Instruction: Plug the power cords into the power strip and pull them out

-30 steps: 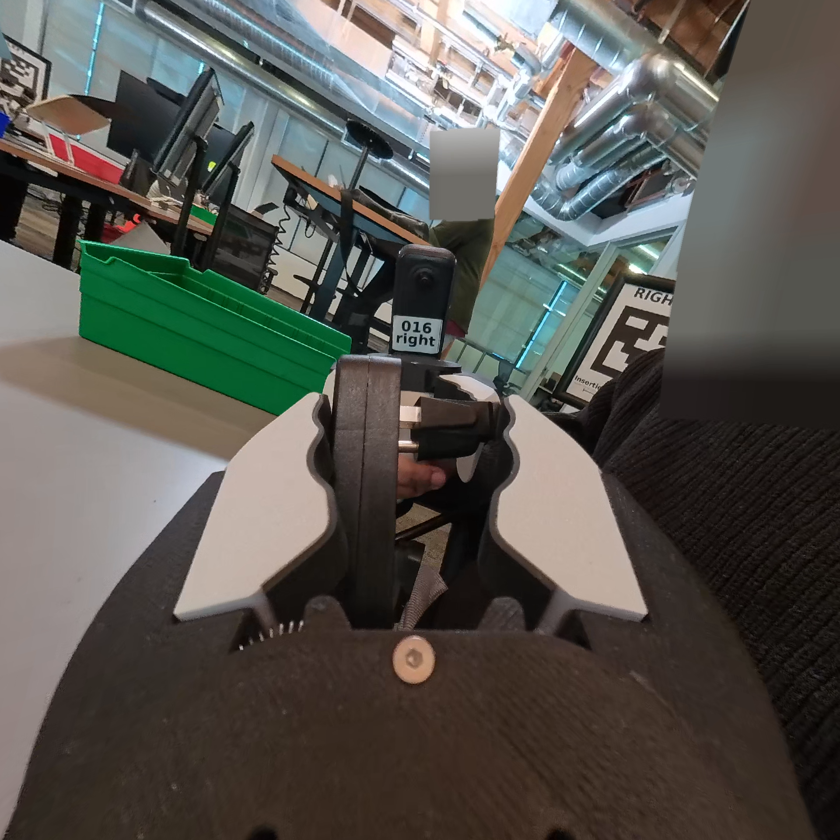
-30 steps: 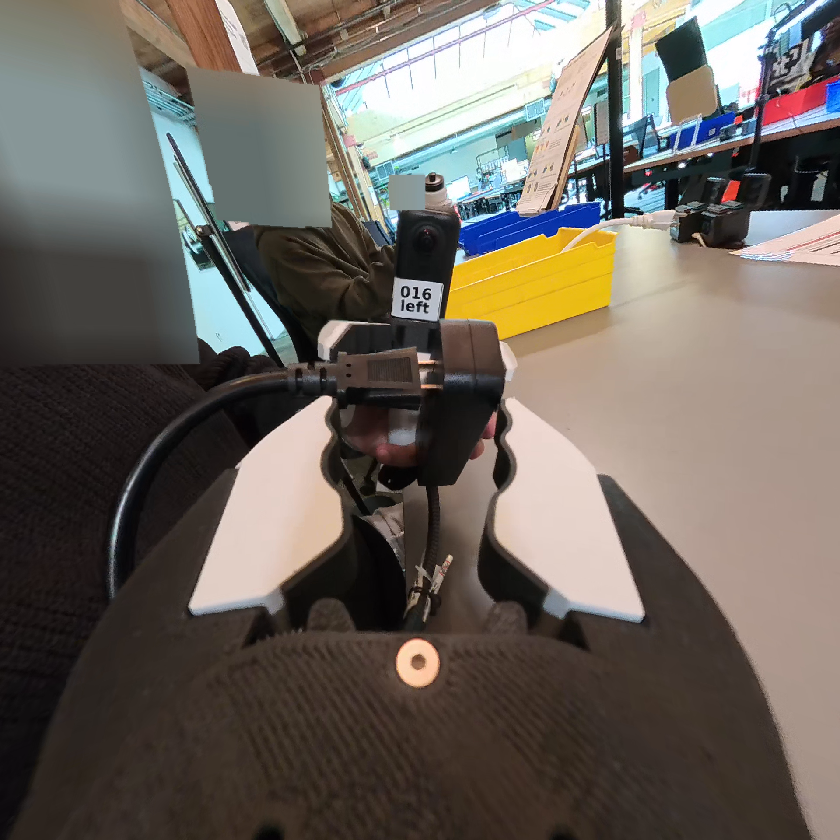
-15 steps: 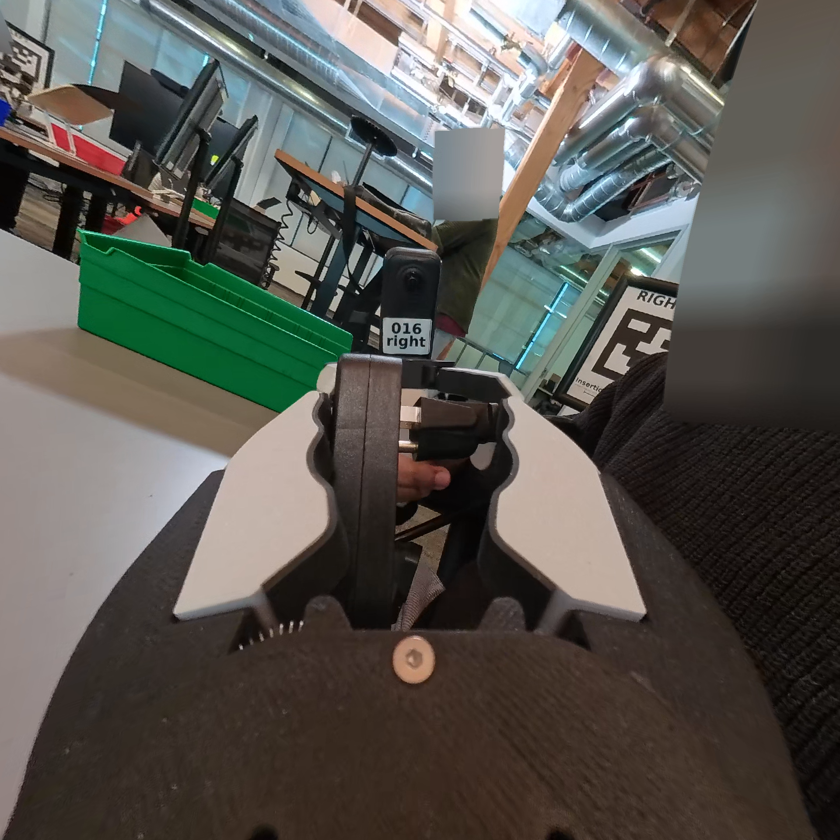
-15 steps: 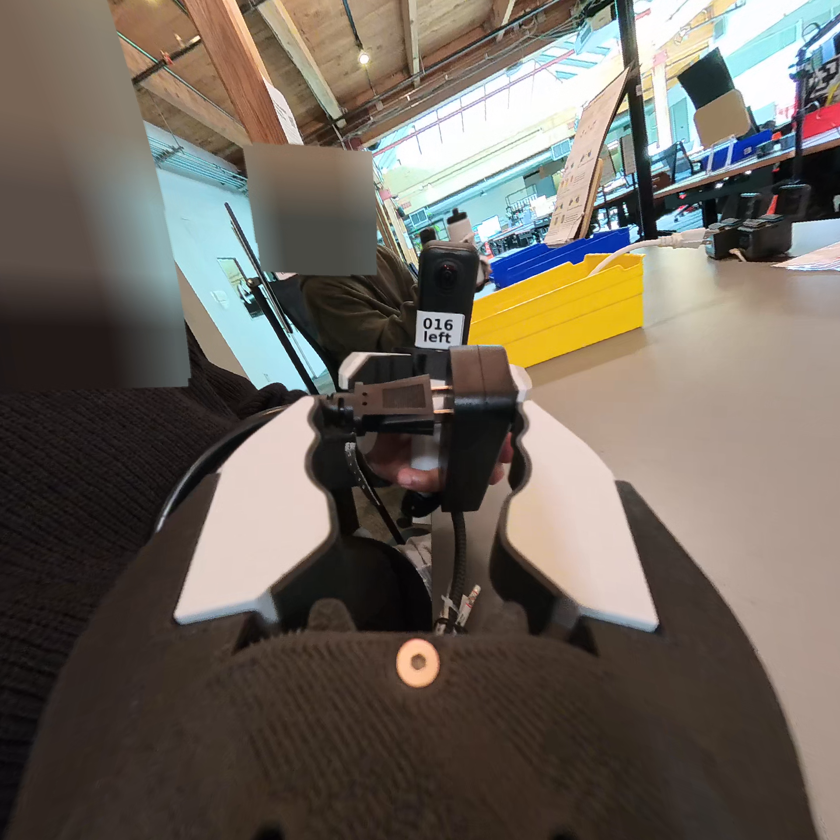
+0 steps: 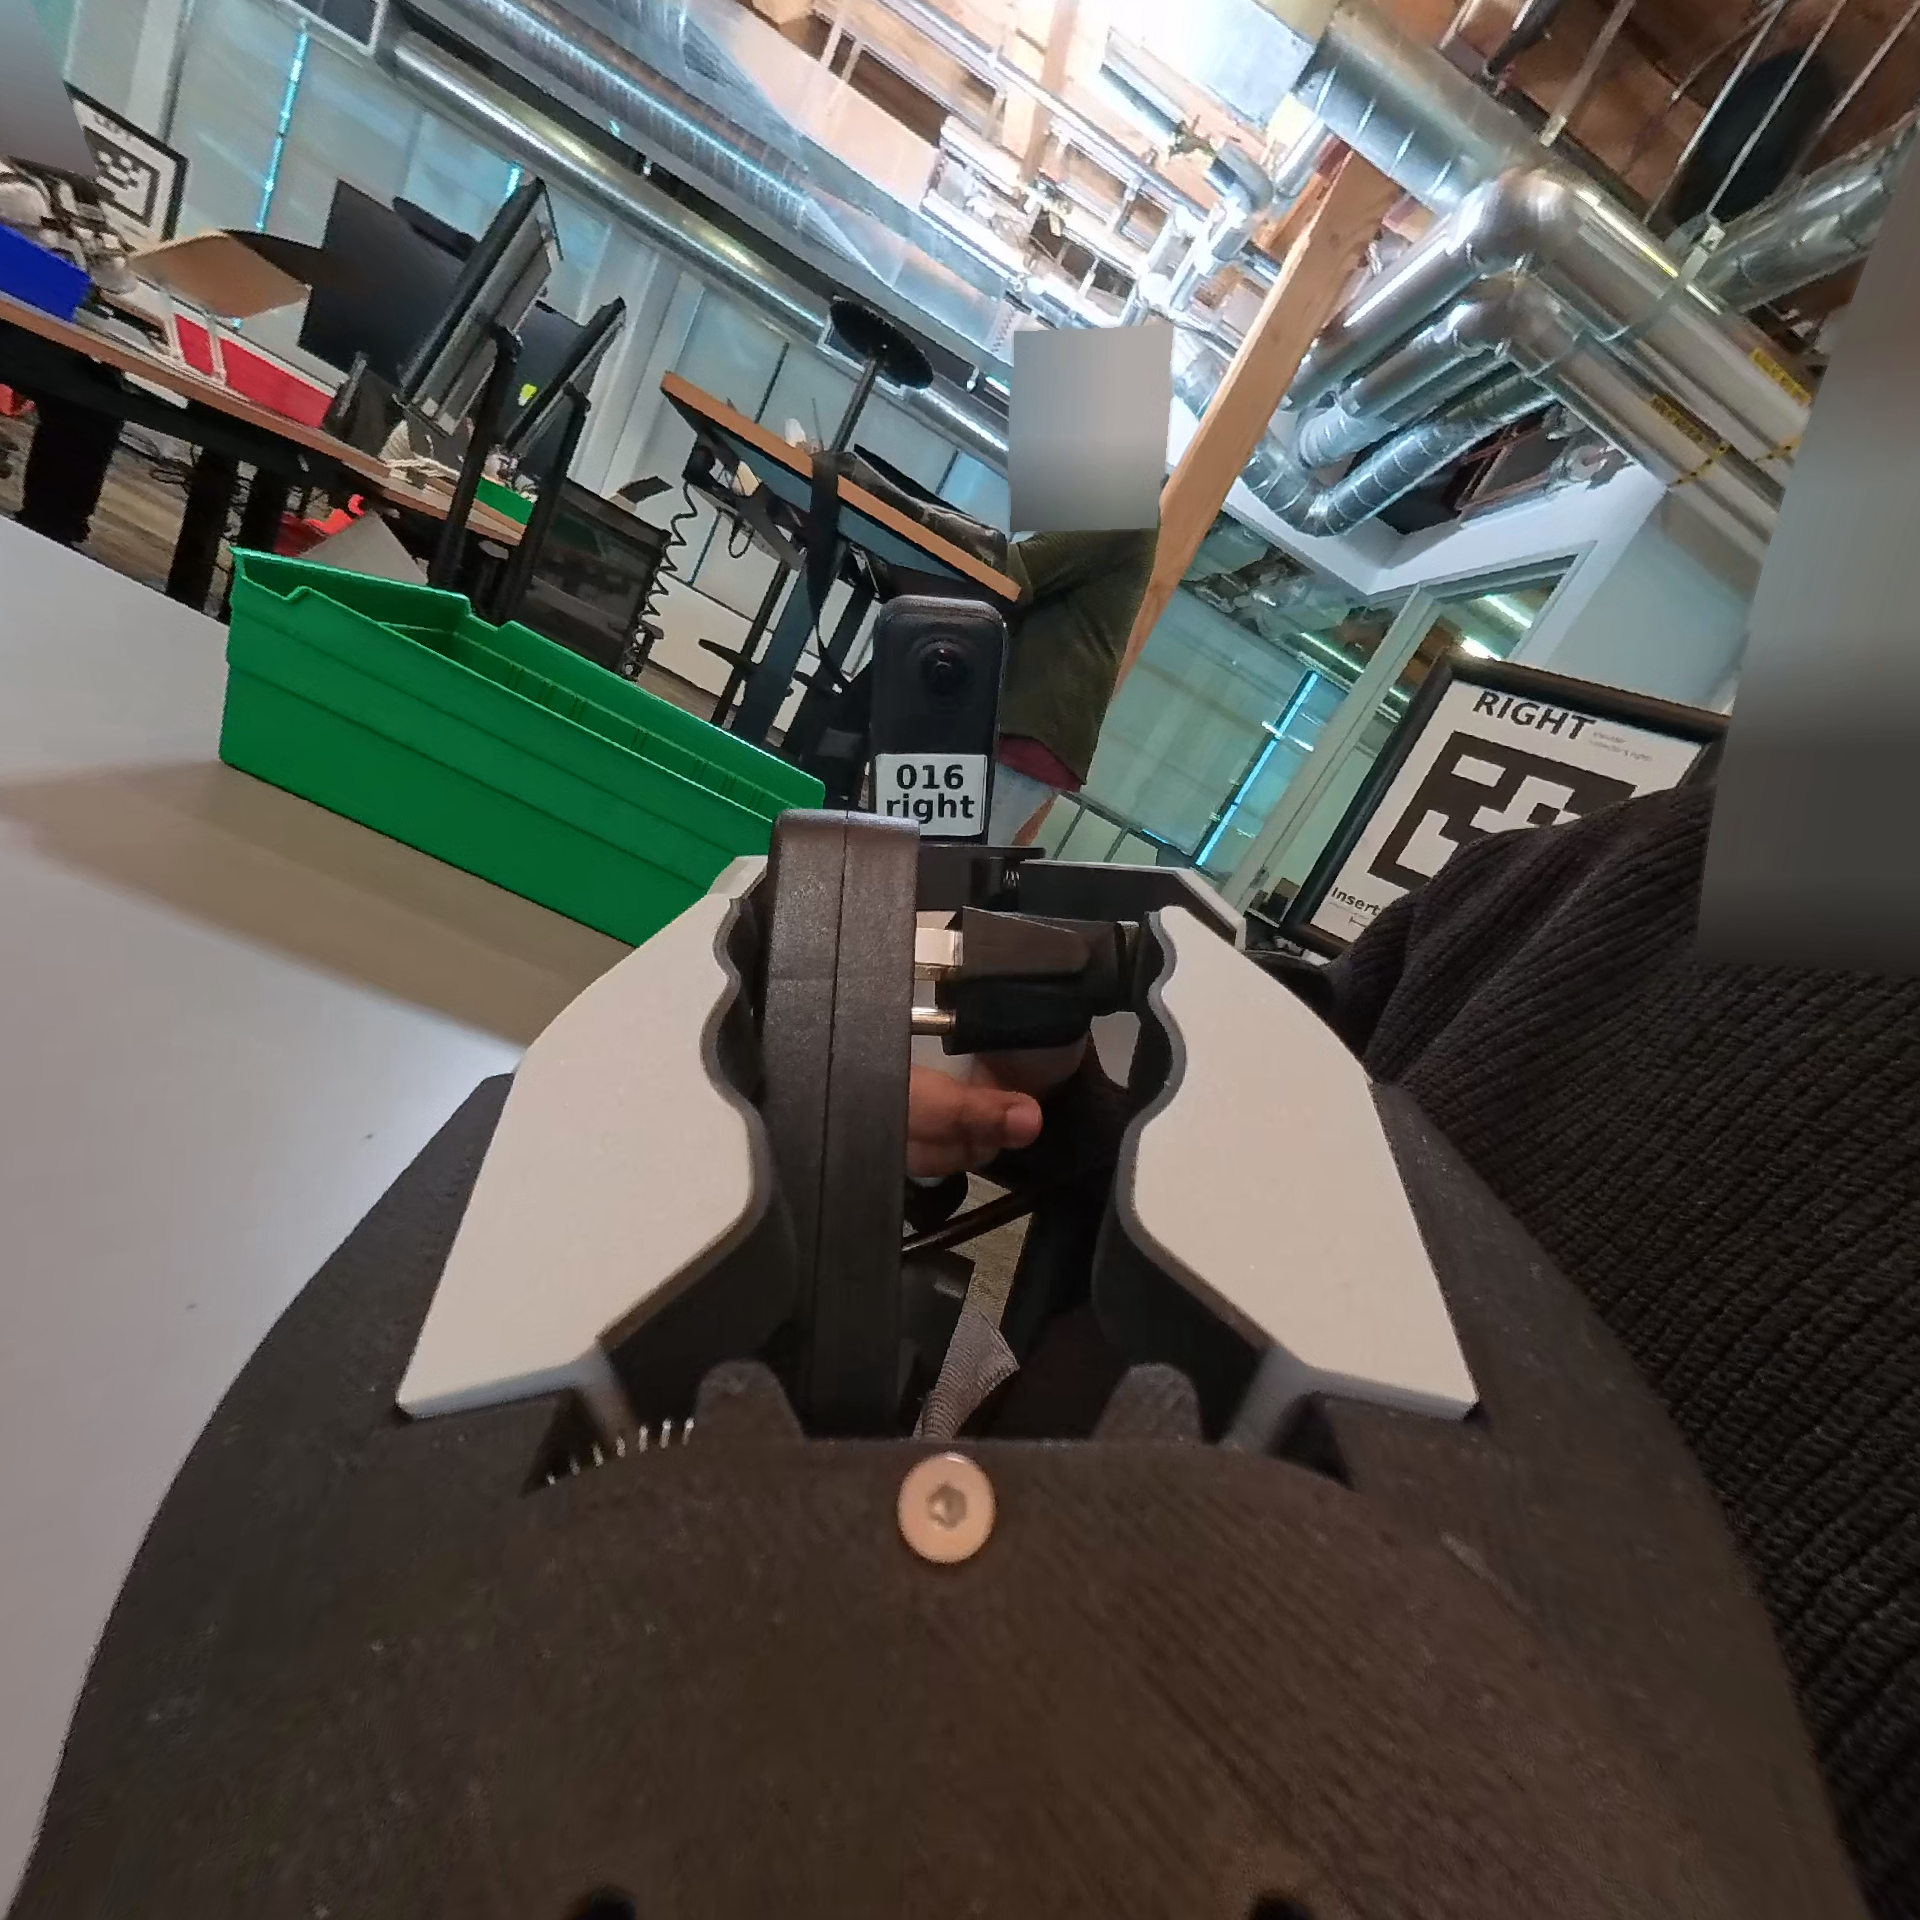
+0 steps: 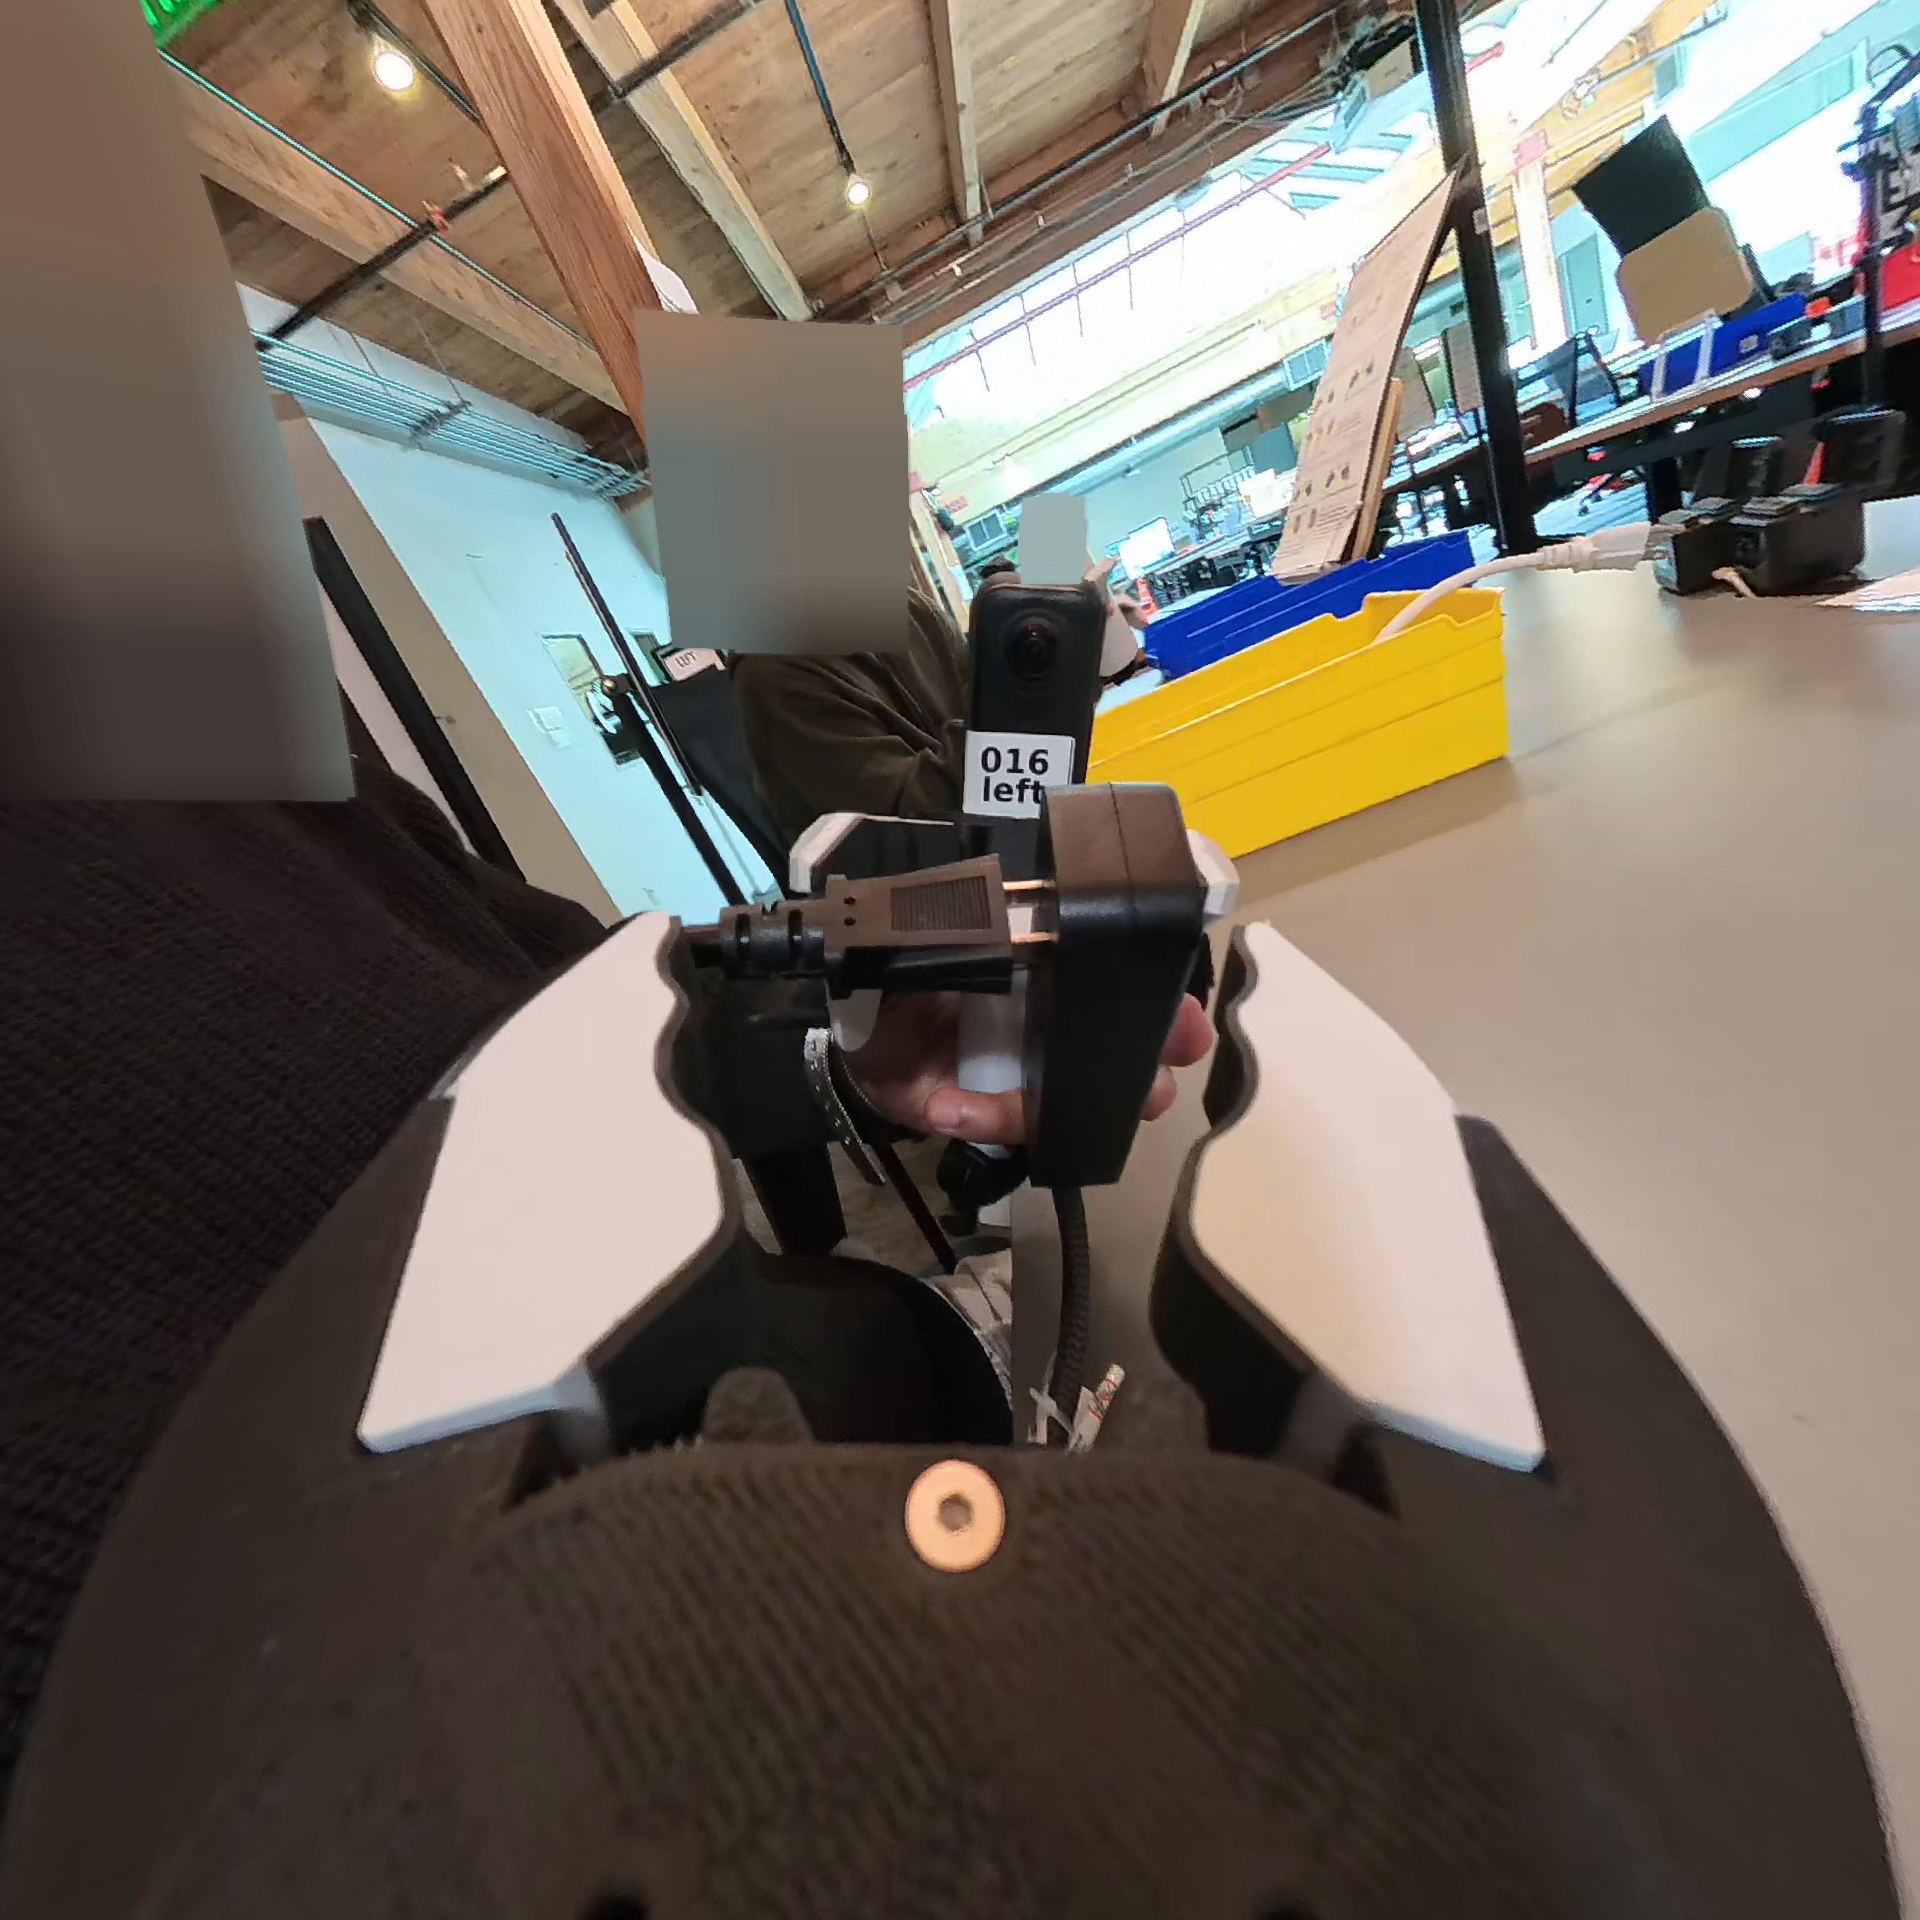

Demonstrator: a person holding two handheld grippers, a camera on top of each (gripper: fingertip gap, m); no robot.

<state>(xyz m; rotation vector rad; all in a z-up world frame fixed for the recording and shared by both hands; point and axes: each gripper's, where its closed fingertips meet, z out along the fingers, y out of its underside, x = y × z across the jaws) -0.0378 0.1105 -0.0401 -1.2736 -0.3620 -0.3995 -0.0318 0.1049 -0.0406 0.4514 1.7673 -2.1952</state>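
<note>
left tongs: clenched across the power strip and the plug together. Strip's back sits on one finger, plug's rear on the other
right tongs: they straddle the same pair from the opposite side, with the plug's strain relief at one finger and the strip close to the other. Can't tell if the pads actually bear on anything
plug: black, lying crosswise and level, nose at the strip face. Bare prongs show in the gap in both views, so my read is it's only part seated
strip: black, held edge-on and upright in the air off the bench edge, close to the person's dark knit sleeve. Its own cord hangs straight down
step: pressing the plug home, judging by the exposed metal
how to do it well: squeeze along the prong axis only, keep the plug body square to the strip face, and close slowly until no metal shows. Back the strip flat on the pad so it can't pivot
risk: an off-axis push could cock the plug and bend the prongs, or the strip could roll out of the pinch since nothing rests on the bench
around: green bin on the bench past the left tongs, yellow bin past the right. Neither is in the way
</note>
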